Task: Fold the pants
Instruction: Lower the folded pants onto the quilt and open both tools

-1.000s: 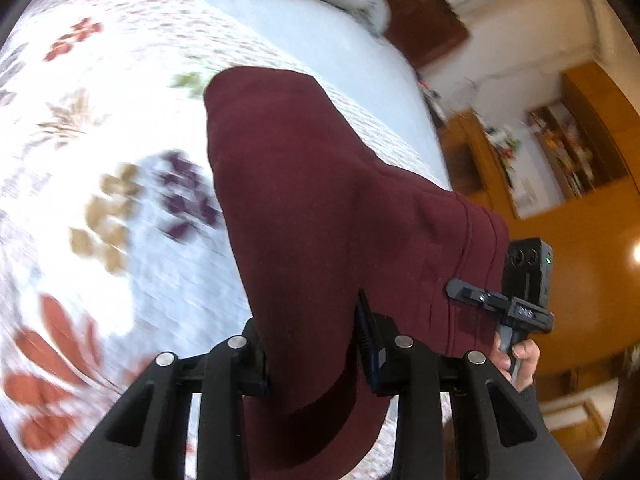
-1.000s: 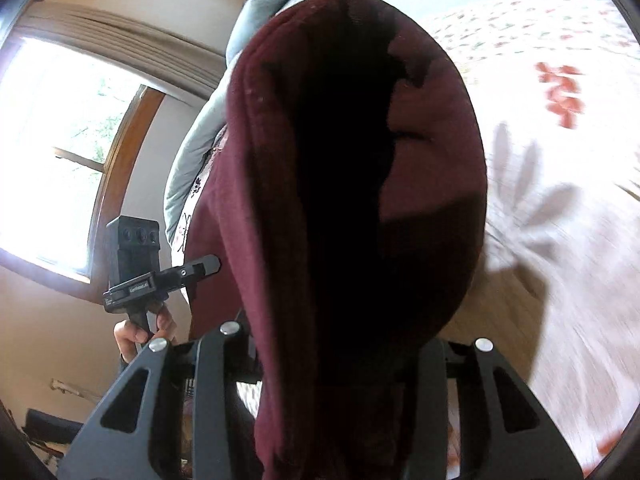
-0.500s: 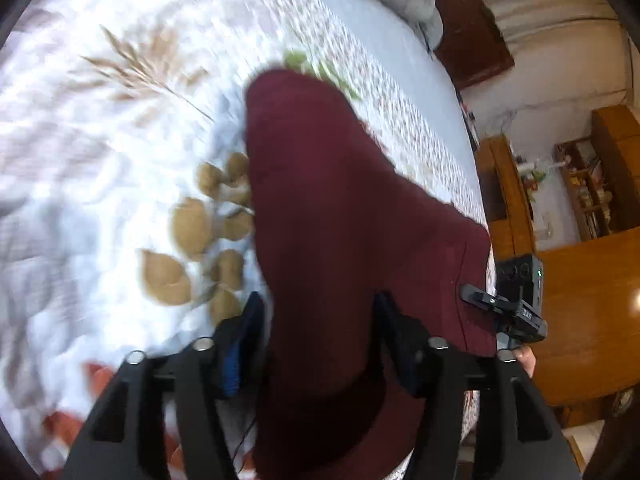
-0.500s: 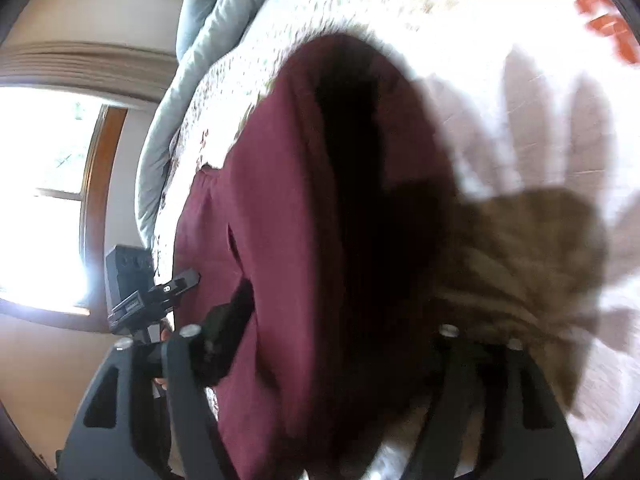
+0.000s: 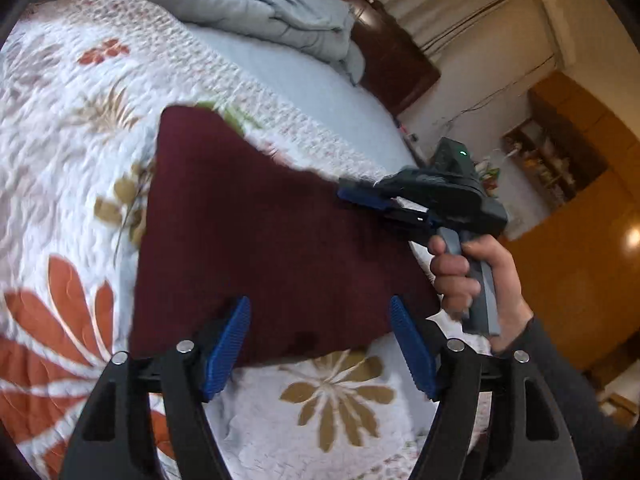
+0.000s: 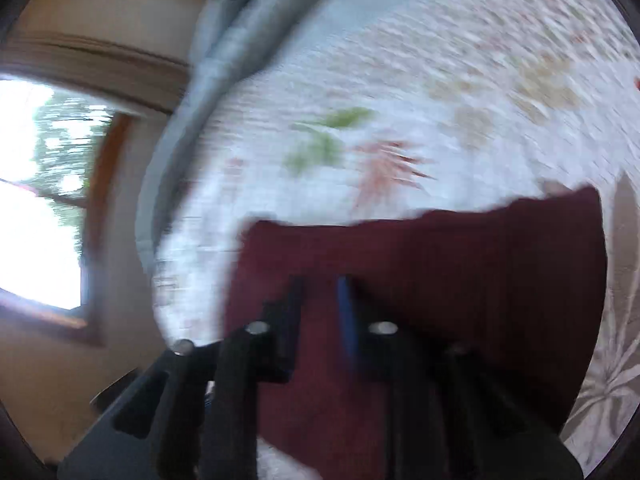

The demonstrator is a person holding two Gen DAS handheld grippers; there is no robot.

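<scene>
The dark maroon pants [image 5: 256, 232] lie folded flat on the floral quilt [image 5: 80, 92]. My left gripper [image 5: 320, 344] is open, its blue pads spread over the near edge of the pants, holding nothing. The right gripper [image 5: 364, 200] shows in the left wrist view at the far right edge of the pants, held by a hand [image 5: 476, 276]. In the blurred right wrist view the right gripper [image 6: 320, 312] hovers over the pants [image 6: 460, 272] with its fingers a narrow gap apart; no cloth shows between them.
A crumpled grey-blue duvet [image 5: 256, 4] lies at the head of the bed against a dark headboard [image 5: 396, 56]. Wooden cabinets [image 5: 580, 200] stand to the right of the bed. A window [image 6: 36, 208] is on the left in the right wrist view.
Both grippers lowered the hanging pants onto the quilt and let go. The left gripper has opened wide and drawn back; the right gripper has pulled away to the cloth's edge.
</scene>
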